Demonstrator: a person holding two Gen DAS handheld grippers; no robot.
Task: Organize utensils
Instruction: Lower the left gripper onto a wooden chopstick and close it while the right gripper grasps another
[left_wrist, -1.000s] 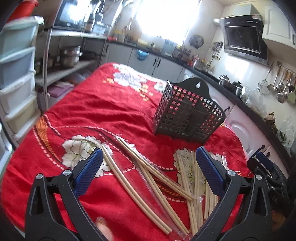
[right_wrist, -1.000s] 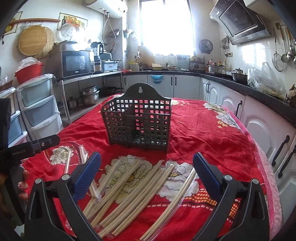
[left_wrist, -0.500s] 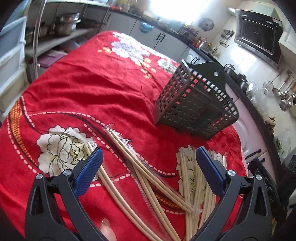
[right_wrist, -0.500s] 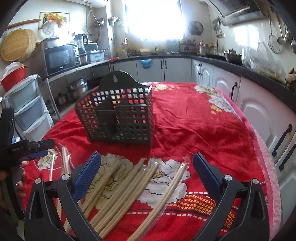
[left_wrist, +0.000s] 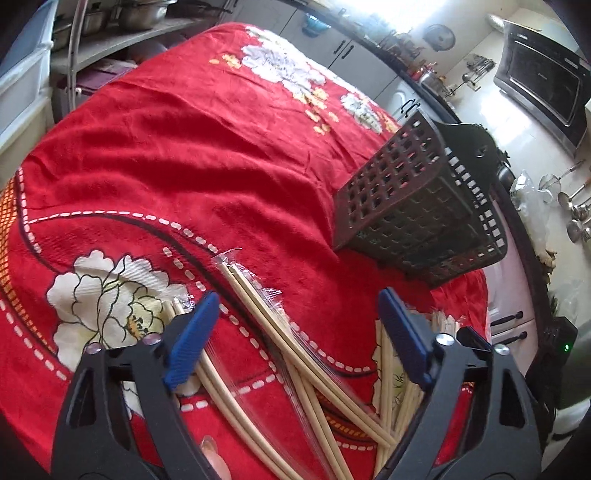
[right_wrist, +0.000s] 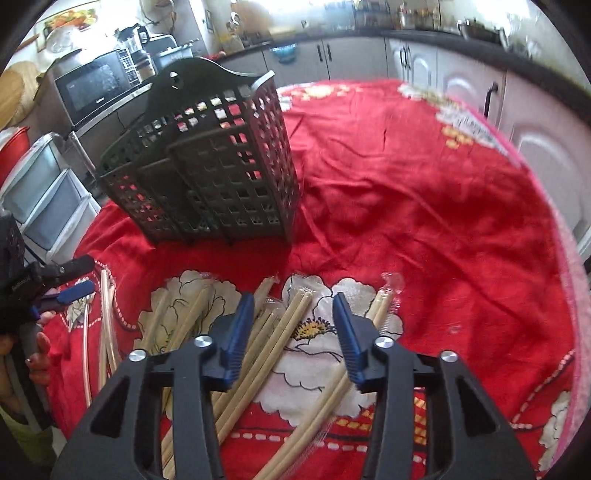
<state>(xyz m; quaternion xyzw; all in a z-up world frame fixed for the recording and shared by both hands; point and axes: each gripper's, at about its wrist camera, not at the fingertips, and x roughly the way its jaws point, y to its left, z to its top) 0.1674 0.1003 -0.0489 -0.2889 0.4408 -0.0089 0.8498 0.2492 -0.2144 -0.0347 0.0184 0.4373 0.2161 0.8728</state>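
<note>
A: Since the earlier frames both grippers are dropping nearer the red flowered tablecloth (left_wrist: 192, 147), so the chopsticks are looming larger at the bottom of each view, and both pairs of jaws have just been closing.

B: Why are the pale wooden chopsticks in clear plastic sleeves (right_wrist: 280, 332) lying loose like that?

A: They are spread in a fan across the lower middle of the right wrist view, probably tipped out for sorting. The dark grey perforated plastic utensil basket (right_wrist: 221, 166) is standing upright at upper left, well apart from them, waiting to take them.

B: And the right gripper (right_wrist: 293, 328)?

A: Its blue pads are standing roughly half apart, straddling one wrapped pair; I am judging they are not yet pressing it.

B: The left gripper (left_wrist: 295, 332)?

A: It is gaping wide at the bottom of its own view over another crossed bundle of sleeved chopsticks (left_wrist: 266, 317), holding nothing. Its basket sits at right centre.
</note>
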